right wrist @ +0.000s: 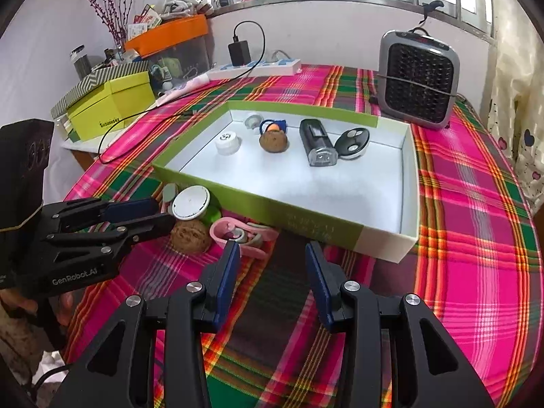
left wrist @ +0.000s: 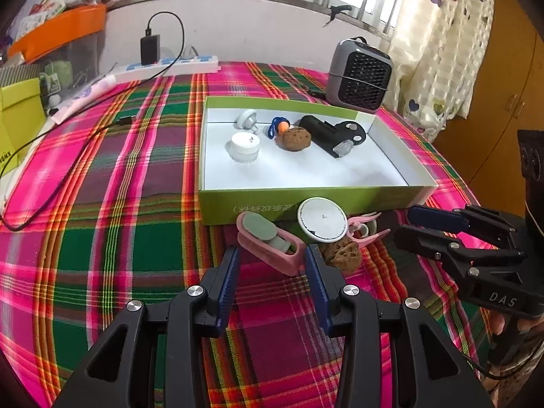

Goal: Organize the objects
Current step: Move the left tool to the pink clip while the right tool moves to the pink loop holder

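Observation:
A green box (left wrist: pixel 306 200) with a white inside holds a white jar (left wrist: pixel 244 148), a walnut (left wrist: pixel 295 138), a black device (left wrist: pixel 326 136), a key fob (right wrist: pixel 353 142) and a blue cord with an orange ball (left wrist: pixel 277 126). In front of the box lie a pink holder (left wrist: pixel 268 243), a white round disc (left wrist: pixel 322 219), a second walnut (left wrist: pixel 343 253) and a pink clip (right wrist: pixel 234 234). My left gripper (left wrist: pixel 272 258) is open, its tips on either side of the pink holder's near end without pressing it. My right gripper (right wrist: pixel 272 251) is open over bare cloth, just right of the pink clip.
A grey fan heater (right wrist: pixel 418 81) stands behind the box at the right. A power strip with a black charger (left wrist: pixel 150 49) and its trailing cable (left wrist: pixel 61 183) lie at the back left. A yellow-green box (right wrist: pixel 112 108) and an orange bin (right wrist: pixel 170 32) sit beyond the plaid table's left edge.

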{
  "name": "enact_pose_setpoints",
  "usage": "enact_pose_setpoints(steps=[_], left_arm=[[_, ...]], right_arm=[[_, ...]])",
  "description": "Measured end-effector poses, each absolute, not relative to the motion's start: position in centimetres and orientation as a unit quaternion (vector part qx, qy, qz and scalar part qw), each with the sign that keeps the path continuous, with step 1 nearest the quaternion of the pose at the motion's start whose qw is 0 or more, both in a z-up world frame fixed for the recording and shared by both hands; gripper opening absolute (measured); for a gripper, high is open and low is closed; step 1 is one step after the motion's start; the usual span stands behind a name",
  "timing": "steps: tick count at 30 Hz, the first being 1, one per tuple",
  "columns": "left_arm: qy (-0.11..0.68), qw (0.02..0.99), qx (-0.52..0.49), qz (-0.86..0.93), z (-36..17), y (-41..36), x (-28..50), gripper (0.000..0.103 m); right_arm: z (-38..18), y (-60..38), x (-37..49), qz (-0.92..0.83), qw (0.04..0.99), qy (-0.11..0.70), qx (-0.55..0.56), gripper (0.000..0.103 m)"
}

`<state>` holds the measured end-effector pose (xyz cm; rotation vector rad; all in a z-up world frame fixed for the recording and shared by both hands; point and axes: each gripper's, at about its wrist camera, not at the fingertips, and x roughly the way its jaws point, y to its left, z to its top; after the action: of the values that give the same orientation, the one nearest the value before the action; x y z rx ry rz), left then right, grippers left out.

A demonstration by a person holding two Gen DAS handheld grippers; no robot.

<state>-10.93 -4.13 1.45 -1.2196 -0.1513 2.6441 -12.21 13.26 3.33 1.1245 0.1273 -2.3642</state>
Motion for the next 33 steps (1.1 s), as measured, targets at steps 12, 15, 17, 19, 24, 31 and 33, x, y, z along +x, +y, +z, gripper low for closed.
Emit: enact_pose_setpoints(steps=[12, 15, 17, 19, 24, 31, 33], left_arm=[[-0.060, 0.089, -0.416, 0.903, 1.4, -6.3, -10.6, 0.038], [-0.060, 0.082, -0.414, 0.905, 1.5, -6.9, -10.4, 0.038], [-0.061, 0.075, -0.414, 0.905, 1.5, -7.3, -10.3, 0.038], [-0.062, 0.072, -0.415, 0.905, 1.4, -7.6, -10.3, 0.038], [-0.070, 0.067, -0.418, 0.903, 1.1, -8.2, -10.2, 0.038], [-0.085, 0.080, -0.414, 0.903, 1.6, -8.2, -10.3, 0.038], [-0.088, 0.081, -0.414, 0.902, 1.7, -8.1, -10.4, 0.038]], right_arm=[[2.1, 11.5, -12.0, -0.847, 0.303, 0.069, 0.430, 0.041], [2.1, 11.1, -11.6, -0.843, 0.315, 0.076, 0.429, 0.041], [2.1, 11.0, -11.4, -0.840, 0.322, 0.078, 0.430, 0.041], [2.1, 10.6, -11.1, -0.836, 0.330, 0.088, 0.430, 0.041], [2.5, 11.2, -11.6, -0.849, 0.307, 0.084, 0.423, 0.041], [2.6, 11.1, -12.5, -0.853, 0.291, 0.104, 0.420, 0.041], [2.5, 10.9, -12.6, -0.850, 0.299, 0.105, 0.420, 0.041]])
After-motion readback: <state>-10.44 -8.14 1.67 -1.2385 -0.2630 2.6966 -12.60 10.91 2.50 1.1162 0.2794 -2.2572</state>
